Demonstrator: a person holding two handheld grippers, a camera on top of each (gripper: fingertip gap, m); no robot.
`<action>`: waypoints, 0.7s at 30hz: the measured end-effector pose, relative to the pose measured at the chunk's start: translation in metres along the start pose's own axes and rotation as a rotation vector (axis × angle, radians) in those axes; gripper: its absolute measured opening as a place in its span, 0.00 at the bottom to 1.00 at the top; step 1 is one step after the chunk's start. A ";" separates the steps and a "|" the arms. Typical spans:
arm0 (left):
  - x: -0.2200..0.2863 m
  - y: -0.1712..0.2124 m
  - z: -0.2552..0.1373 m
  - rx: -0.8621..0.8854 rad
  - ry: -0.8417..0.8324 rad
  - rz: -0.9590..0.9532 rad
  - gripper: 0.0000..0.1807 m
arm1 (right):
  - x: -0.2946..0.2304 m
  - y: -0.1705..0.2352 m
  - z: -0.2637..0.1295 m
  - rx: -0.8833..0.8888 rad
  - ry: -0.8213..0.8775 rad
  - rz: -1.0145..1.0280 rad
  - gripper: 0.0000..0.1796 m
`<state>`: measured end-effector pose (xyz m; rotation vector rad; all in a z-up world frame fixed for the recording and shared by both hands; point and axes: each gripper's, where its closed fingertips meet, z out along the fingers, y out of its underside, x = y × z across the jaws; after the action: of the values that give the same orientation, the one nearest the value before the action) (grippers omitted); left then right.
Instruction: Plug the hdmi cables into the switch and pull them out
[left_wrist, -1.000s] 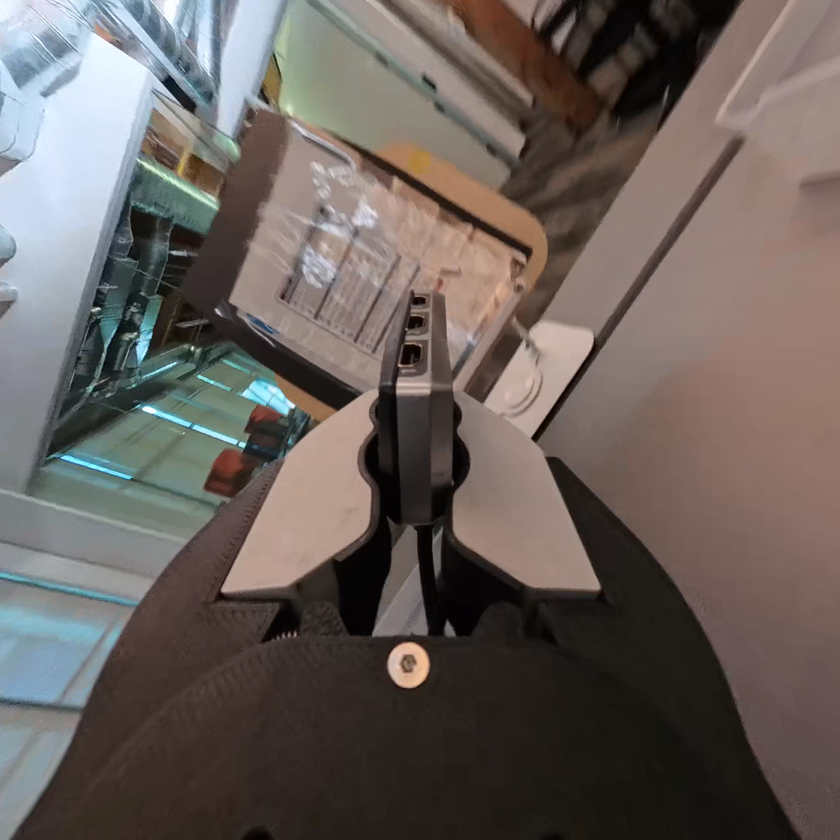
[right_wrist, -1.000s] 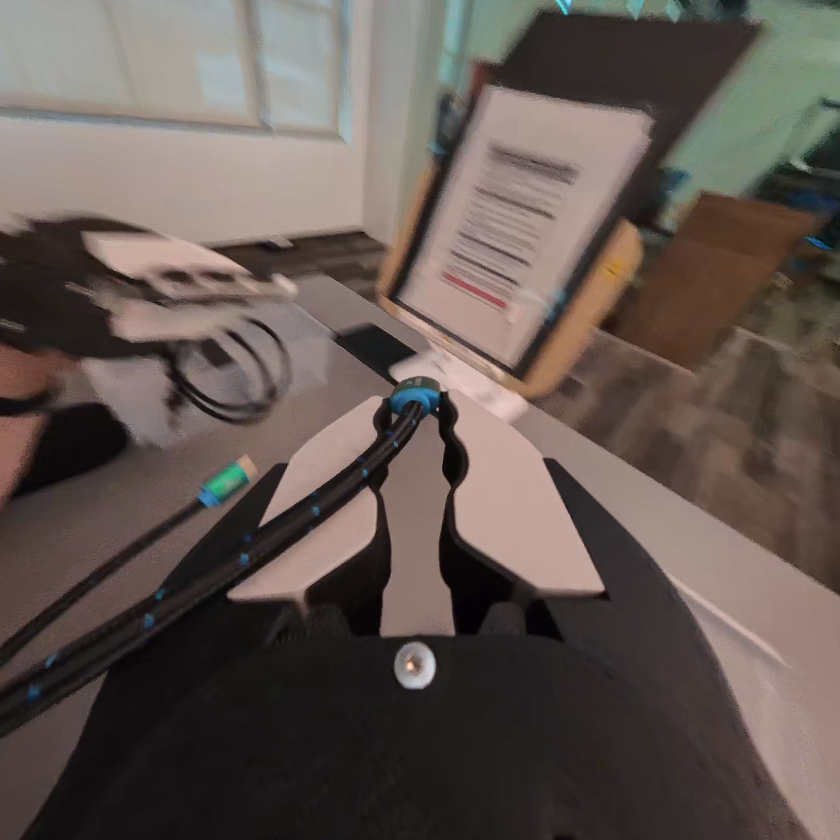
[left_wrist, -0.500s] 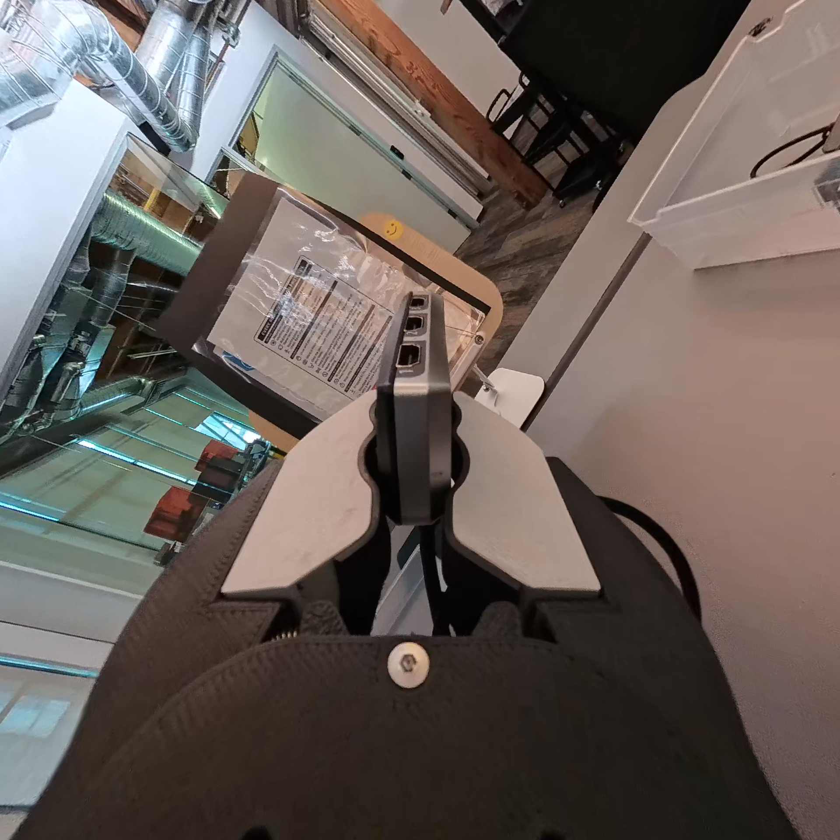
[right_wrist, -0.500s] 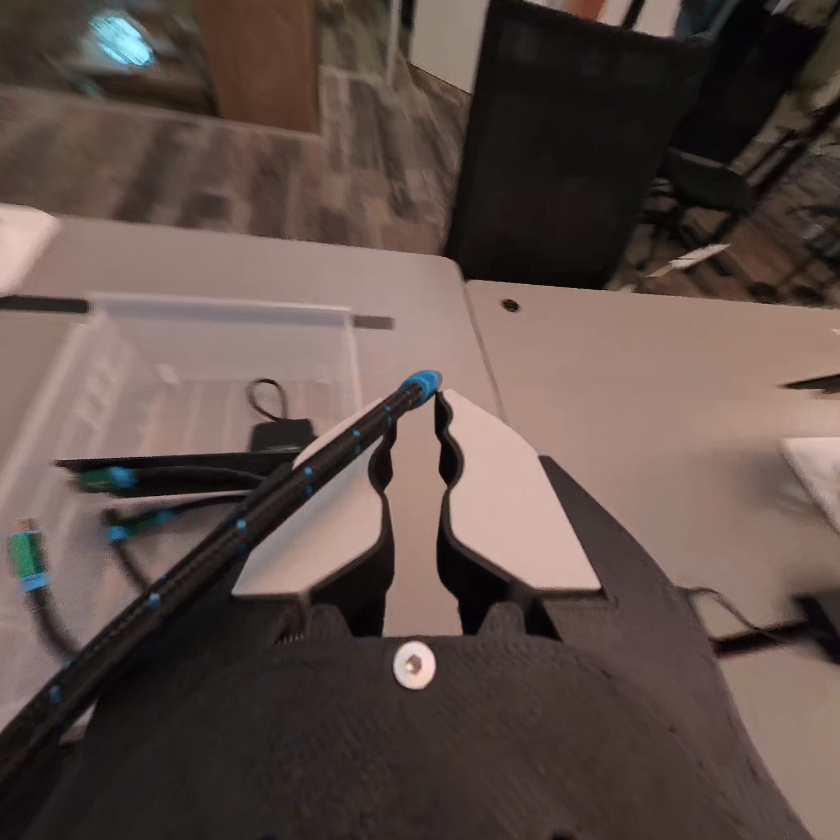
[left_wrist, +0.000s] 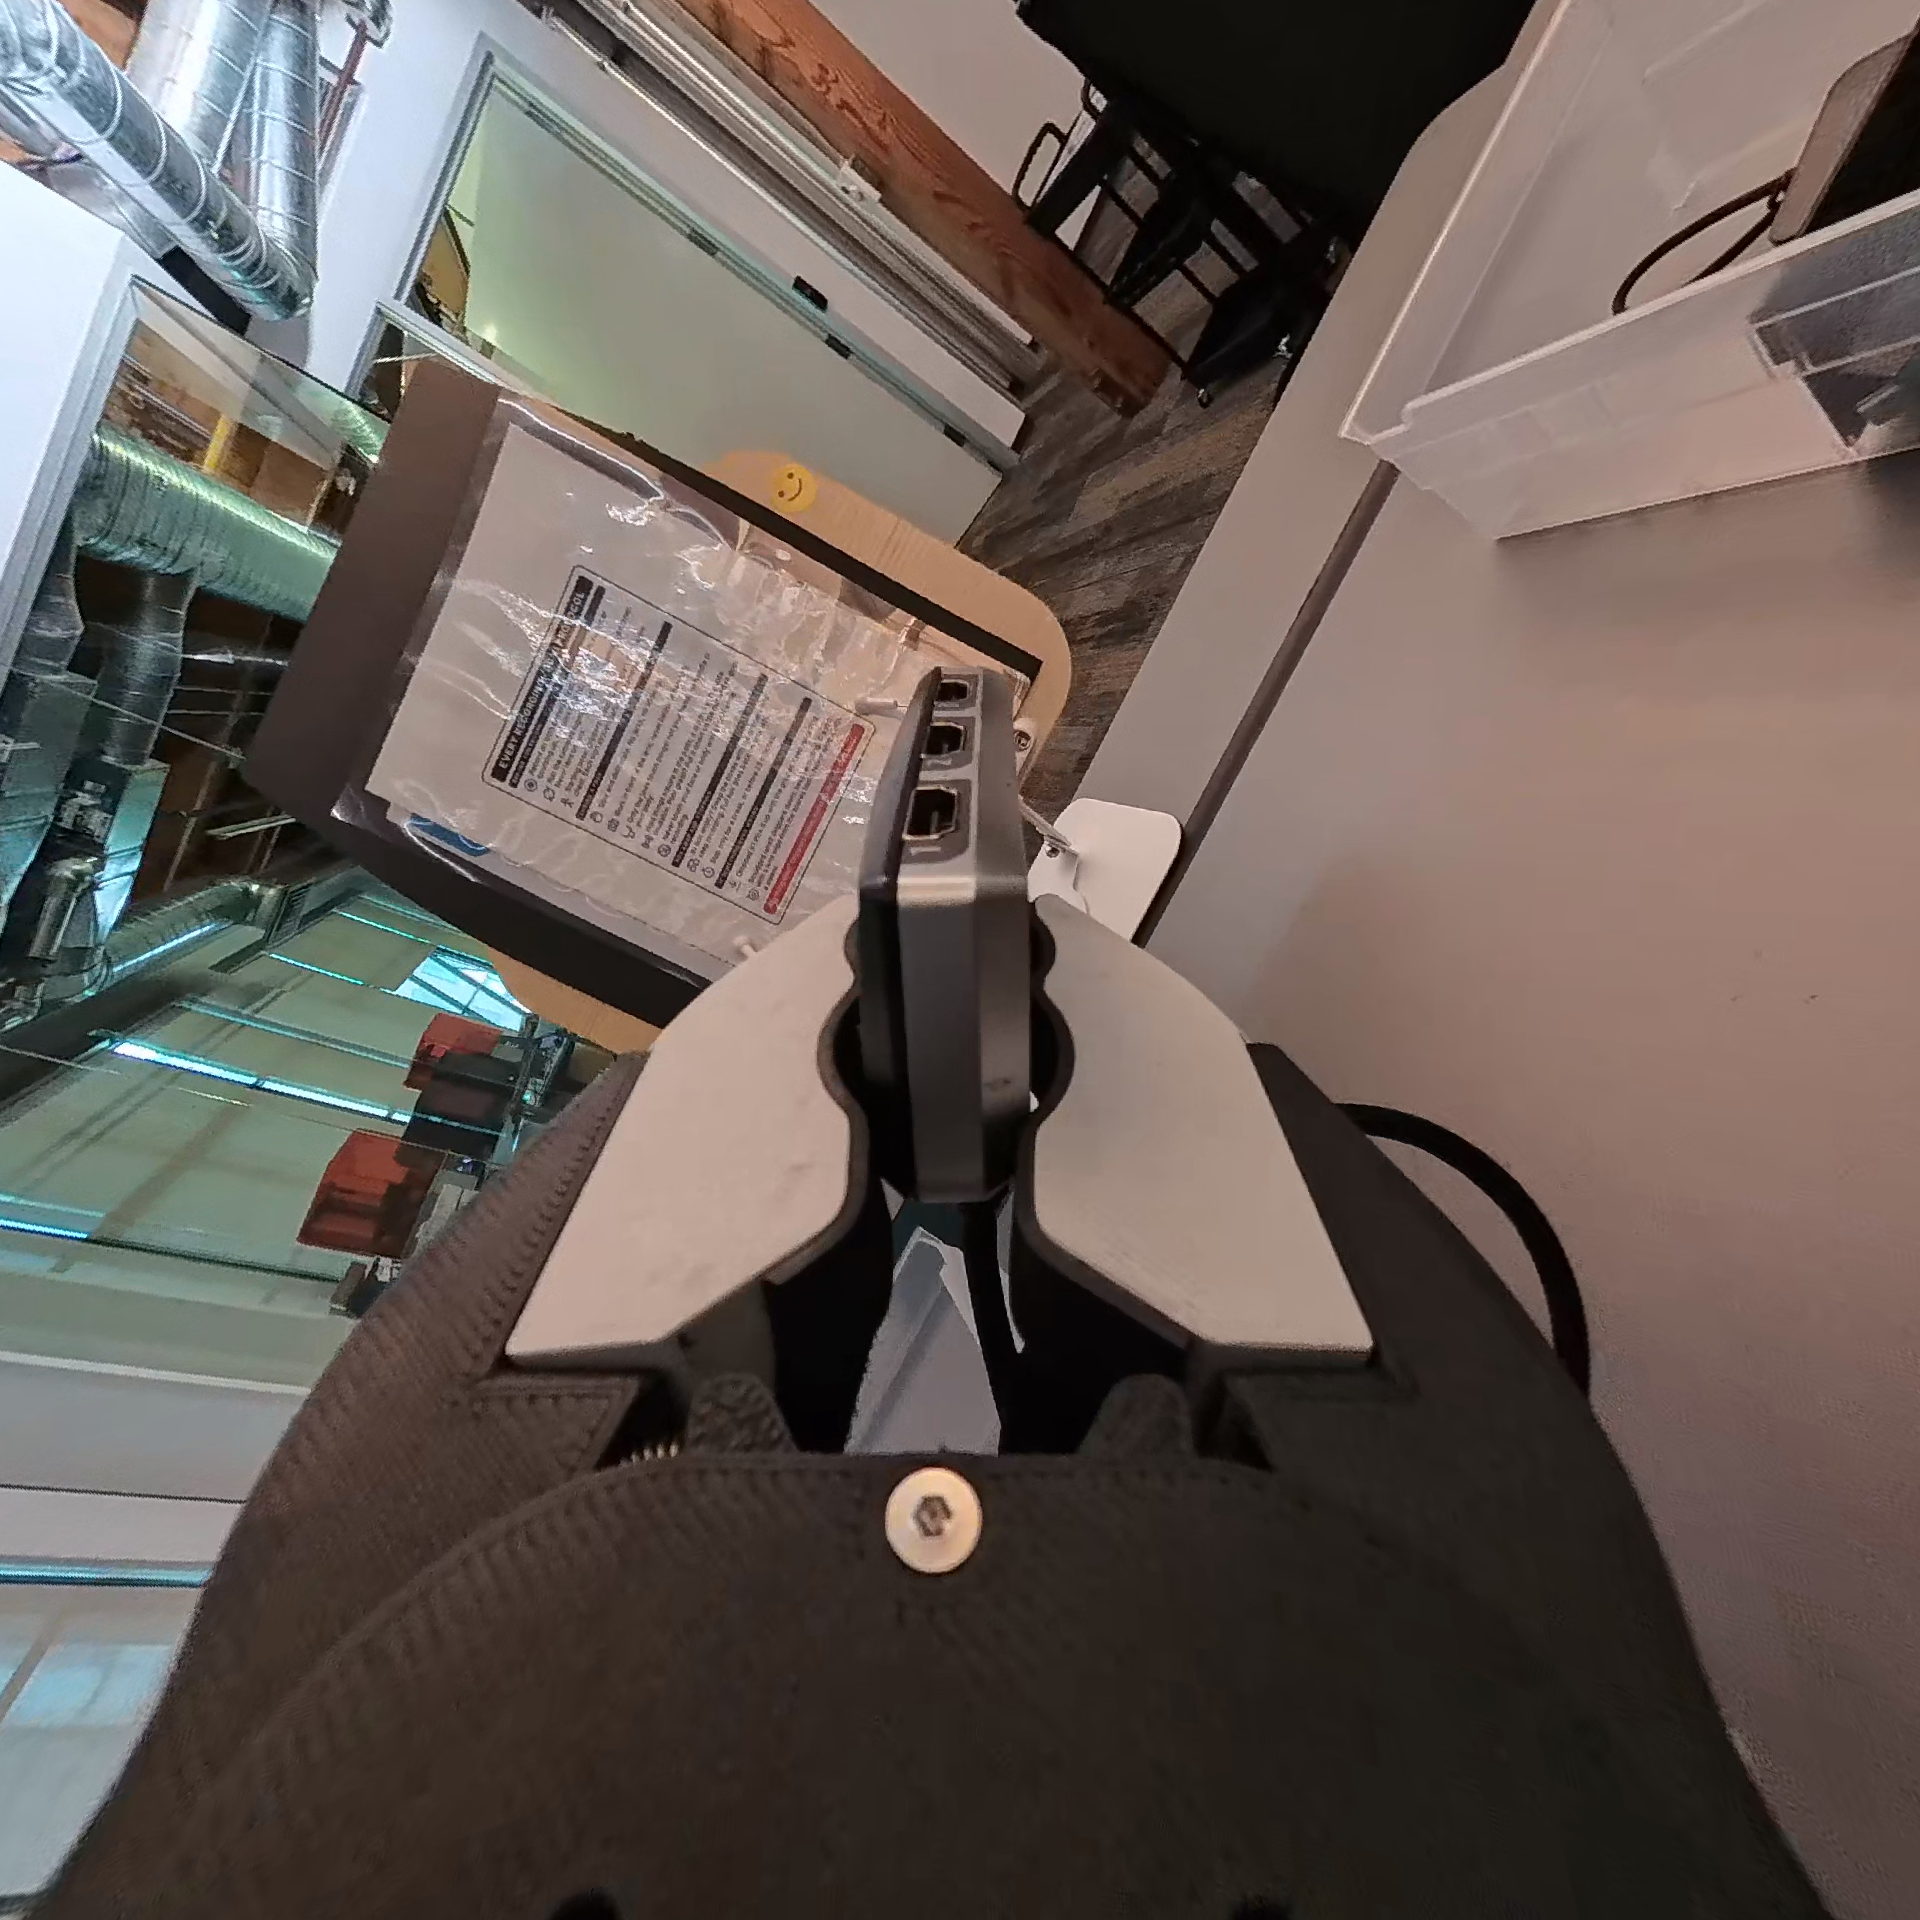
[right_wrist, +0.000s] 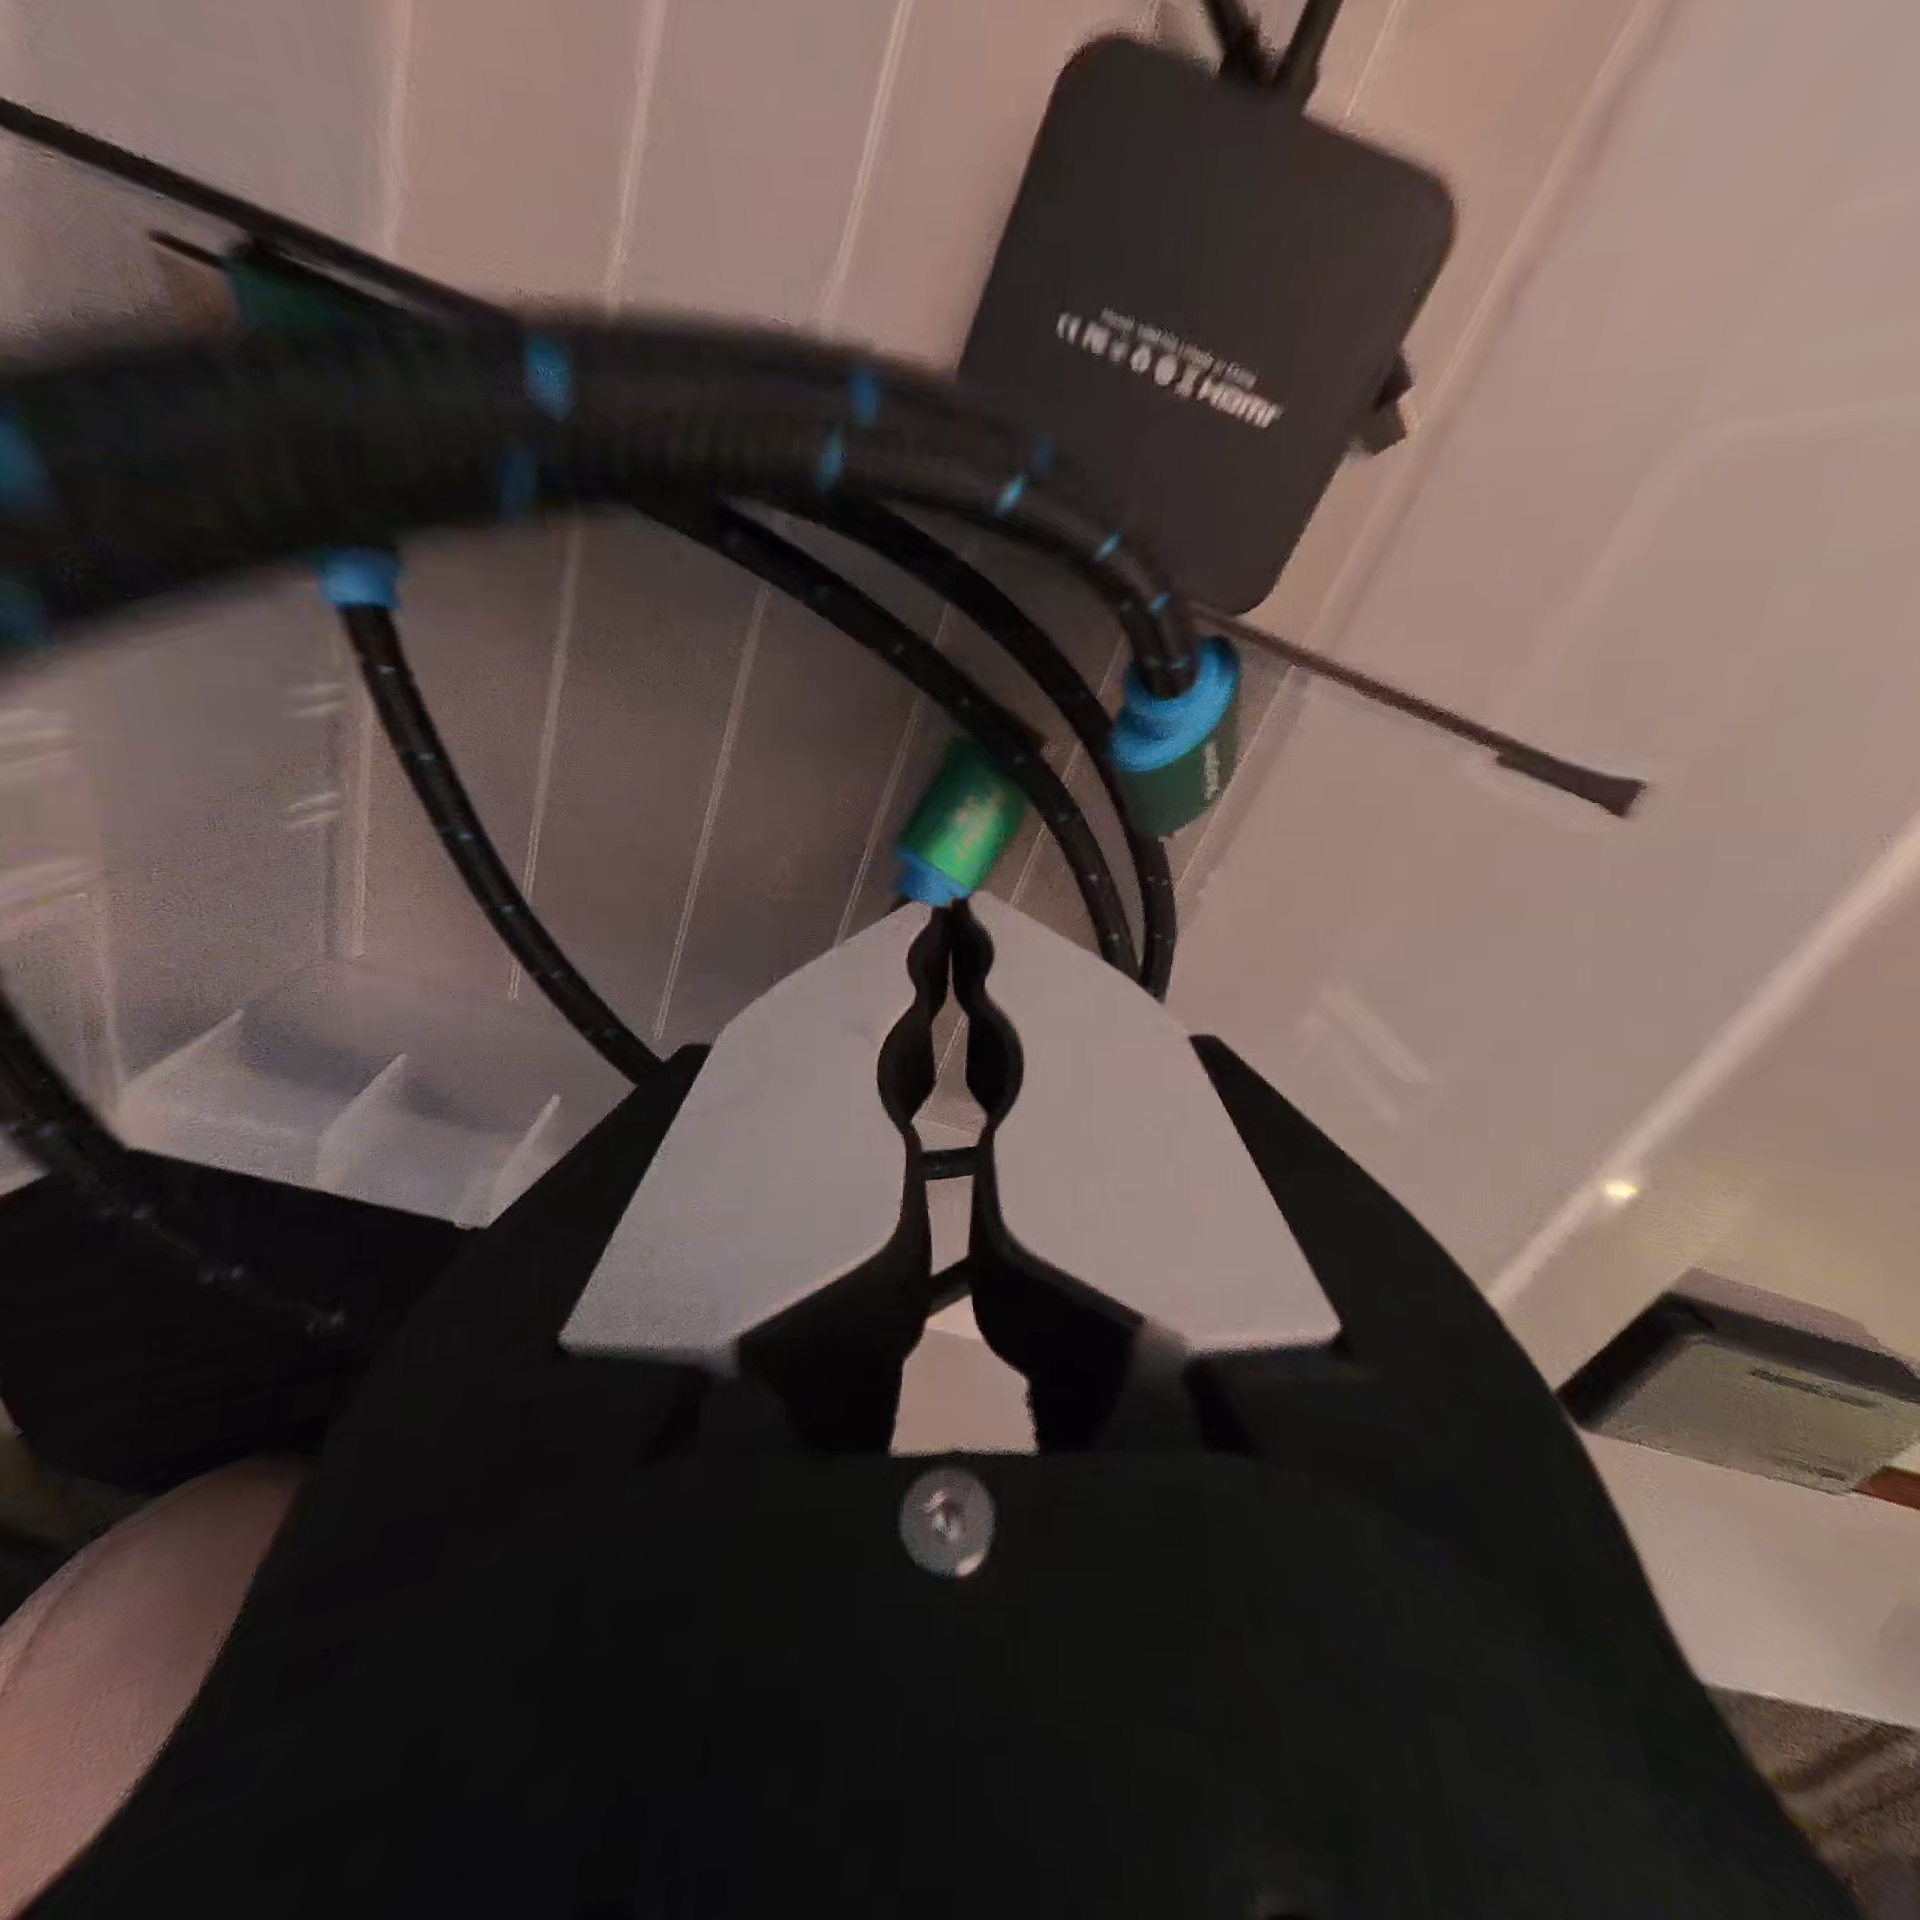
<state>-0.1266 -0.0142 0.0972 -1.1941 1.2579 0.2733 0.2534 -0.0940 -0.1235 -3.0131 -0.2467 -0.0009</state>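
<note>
Left wrist view: left gripper (left_wrist: 943, 1049) clamps the HDMI switch (left_wrist: 951, 935) edge-on, ports empty and facing open air above the table (left_wrist: 1558, 935); hold it steady.

Right wrist view: right gripper (right_wrist: 954, 925) pressed together, apparently empty, just below a green HDMI plug (right_wrist: 961, 808) in the clear bin (right_wrist: 1558, 520); cables crowd it, so approach squarely.

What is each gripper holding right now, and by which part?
The left gripper clamps the switch by its flat faces near one end, ports facing away. The right gripper is shut on nothing; the green connector lies just beyond its tips.
</note>
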 end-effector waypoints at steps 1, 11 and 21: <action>0.001 -0.001 0.000 0.001 0.003 0.002 0.12 | 0.000 0.001 0.004 -0.018 -0.015 0.007 0.01; -0.004 0.003 -0.003 -0.005 0.001 0.001 0.12 | 0.039 -0.061 -0.084 0.615 0.325 -0.197 0.18; 0.010 0.001 0.003 -0.010 0.043 0.036 0.12 | 0.035 -0.076 -0.038 0.524 0.286 -0.302 0.06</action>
<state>-0.1221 -0.0153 0.0875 -1.1927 1.3181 0.2821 0.2758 -0.0179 -0.0764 -2.3945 -0.5671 -0.3355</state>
